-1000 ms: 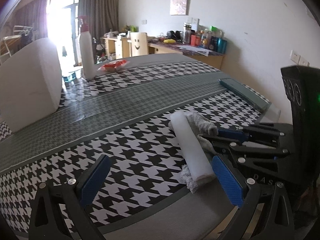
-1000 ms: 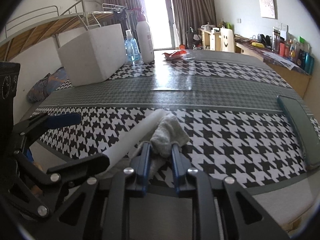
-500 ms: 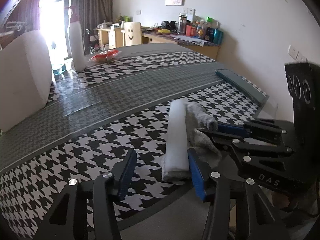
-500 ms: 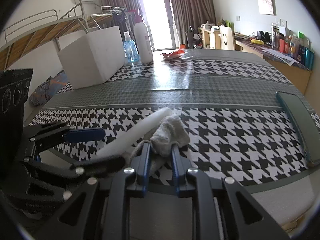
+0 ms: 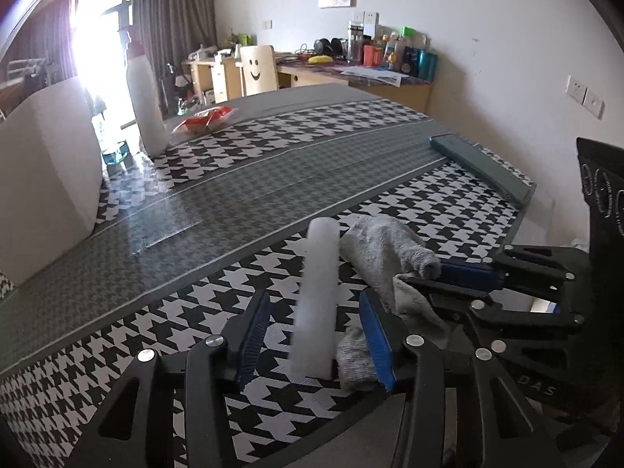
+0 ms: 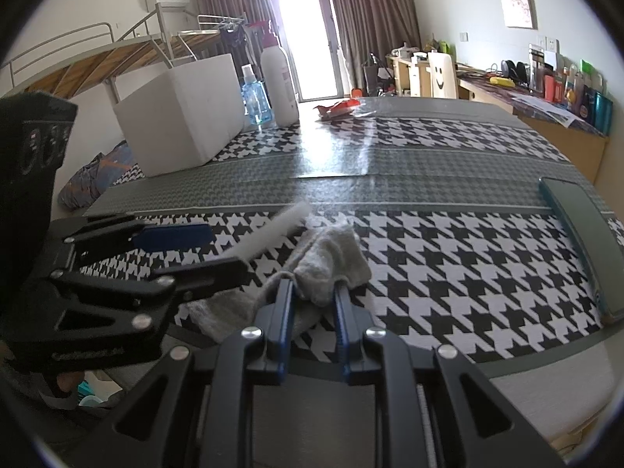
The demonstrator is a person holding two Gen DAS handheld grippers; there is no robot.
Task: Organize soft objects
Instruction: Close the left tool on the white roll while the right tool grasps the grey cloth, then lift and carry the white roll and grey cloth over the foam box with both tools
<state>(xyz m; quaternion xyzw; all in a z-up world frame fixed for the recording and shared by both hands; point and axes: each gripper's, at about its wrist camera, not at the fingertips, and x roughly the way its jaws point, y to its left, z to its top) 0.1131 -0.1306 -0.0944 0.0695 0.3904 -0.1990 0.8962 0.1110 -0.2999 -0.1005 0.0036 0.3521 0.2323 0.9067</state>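
Note:
A white foam roll (image 5: 318, 292) lies on the houndstooth table (image 5: 234, 202) near its front edge, with a grey towel (image 5: 386, 249) bunched beside it. My left gripper (image 5: 314, 304) straddles the roll's near end and its jaws are closing. A gap shows at the left pad, and towel fabric sits between the roll and the right pad. In the right wrist view my right gripper (image 6: 312, 286) is shut on a fold of the grey towel (image 6: 331, 261). The roll (image 6: 280, 230) and the left gripper (image 6: 218, 249) are to its left.
A white foam box (image 6: 183, 117), a blue spray bottle (image 6: 253, 97) and a tall white bottle (image 6: 279, 85) stand at the far left. A red packet (image 5: 206, 117) lies at the back. A flat dark green case (image 6: 585, 234) lies along the right edge.
The left gripper's jaws have narrowed from wide open to about half. It has shifted right, so the roll now sits between them. The right gripper keeps its hold on the towel.

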